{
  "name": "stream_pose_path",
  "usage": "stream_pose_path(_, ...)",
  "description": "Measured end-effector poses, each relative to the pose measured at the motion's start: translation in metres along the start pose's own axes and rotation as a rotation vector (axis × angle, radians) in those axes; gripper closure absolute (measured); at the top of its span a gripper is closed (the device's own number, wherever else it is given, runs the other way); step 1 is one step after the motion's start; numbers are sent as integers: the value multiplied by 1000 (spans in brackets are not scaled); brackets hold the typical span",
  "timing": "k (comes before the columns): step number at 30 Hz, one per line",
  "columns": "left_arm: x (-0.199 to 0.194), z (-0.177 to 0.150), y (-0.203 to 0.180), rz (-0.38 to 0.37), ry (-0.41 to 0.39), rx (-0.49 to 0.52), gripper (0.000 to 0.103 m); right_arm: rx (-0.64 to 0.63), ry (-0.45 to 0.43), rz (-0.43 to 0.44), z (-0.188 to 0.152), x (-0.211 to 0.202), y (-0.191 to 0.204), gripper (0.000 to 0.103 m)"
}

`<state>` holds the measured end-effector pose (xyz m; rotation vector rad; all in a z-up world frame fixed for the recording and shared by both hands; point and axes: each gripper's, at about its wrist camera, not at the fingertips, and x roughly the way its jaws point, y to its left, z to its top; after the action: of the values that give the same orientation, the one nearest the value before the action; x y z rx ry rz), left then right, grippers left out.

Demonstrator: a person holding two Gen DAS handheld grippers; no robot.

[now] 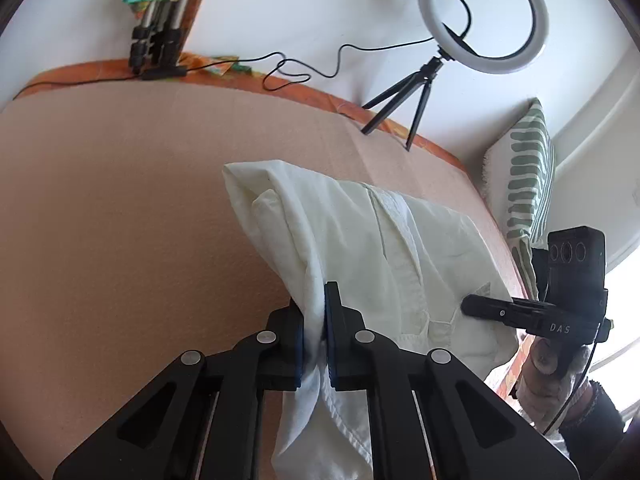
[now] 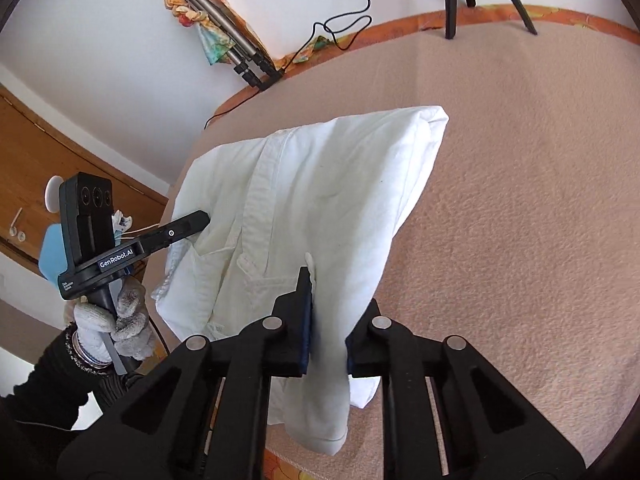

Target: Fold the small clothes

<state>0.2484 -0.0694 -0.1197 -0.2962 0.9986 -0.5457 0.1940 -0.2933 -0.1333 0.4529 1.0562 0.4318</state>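
A white buttoned shirt (image 1: pixel 400 240) hangs lifted above the pink blanket (image 1: pixel 120 200), stretched between both grippers. In the left wrist view my left gripper (image 1: pixel 315 300) is shut on a bunched edge of the shirt, which spills down between the blue pads. My right gripper (image 1: pixel 469 305) reaches in from the right against the shirt's other side. In the right wrist view the right gripper (image 2: pixel 332 304) is shut on a fold of the shirt (image 2: pixel 320 180), and cloth hides part of its right finger. The left gripper (image 2: pixel 202 218) touches the shirt's left edge, carried by a gloved hand (image 2: pixel 116 320).
A ring light (image 1: pixel 480 16) on a small tripod stands at the blanket's far edge, with a black cable (image 1: pixel 304 68) trailing. A folded tripod under colourful cloth (image 1: pixel 156 40) leans on the wall. A green striped pillow (image 1: pixel 528 168) lies at the right. A wooden door (image 2: pixel 40 152) is on the left.
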Motion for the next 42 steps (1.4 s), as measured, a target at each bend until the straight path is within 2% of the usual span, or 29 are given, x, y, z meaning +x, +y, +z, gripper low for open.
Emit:
stream_pose_path(3, 11, 13, -30, -43, -1, 25, 96, -16, -41, -35, 9, -36, -13, 90)
stream_pose_path(6, 30, 25, -71, -72, -14, 92, 96, -22, -79, -89, 14, -76, -34, 90)
stream_pose_path(15, 118, 49, -198, -178, 5, 191, 96, -11, -158, -303, 33, -183, -121, 90)
stream_pose_path(19, 159, 54, -252, -193, 7, 256, 96, 11, -162, -379, 45, -209, -167, 90)
stream_pose_path(22, 188, 55, -277, -195, 26, 273, 96, 34, -158, -403, 52, -218, -201, 90)
stream_pose_path(29, 234, 52, -292, -143, 68, 294, 96, 61, -117, -449, 60, -208, -261, 90)
stream_pose_path(31, 245, 49, -296, -89, 79, 321, 95, 70, -100, -506, 62, -203, -274, 89)
stream_pose_path(32, 249, 49, -295, -50, 87, 315, 91, 83, -87, -542, 62, -199, -280, 88)
stream_pose_path(33, 251, 50, -293, -15, 92, 303, 89, 96, -78, -573, 62, -197, -286, 85)
stream_pose_path(34, 252, 52, -292, 16, 91, 297, 88, 102, -72, -633, 62, -194, -288, 78)
stream_pose_path(35, 251, 53, -292, 47, 85, 305, 88, 94, -75, -692, 61, -193, -285, 78)
stream_pose_path(37, 243, 53, -292, 116, 54, 330, 81, 59, -87, -805, 59, -193, -275, 69)
stream_pose_path(38, 236, 53, -292, 137, 39, 341, 75, 59, -99, -826, 58, -195, -272, 66)
stream_pose_path(39, 227, 53, -291, 127, 25, 349, 75, 72, -113, -827, 57, -199, -269, 58)
stream_pose_path(40, 220, 54, -291, 123, 16, 359, 75, 81, -130, -829, 55, -203, -264, 55)
stream_pose_path(42, 201, 53, -290, 123, -12, 370, 75, 86, -173, -828, 52, -213, -250, 55)
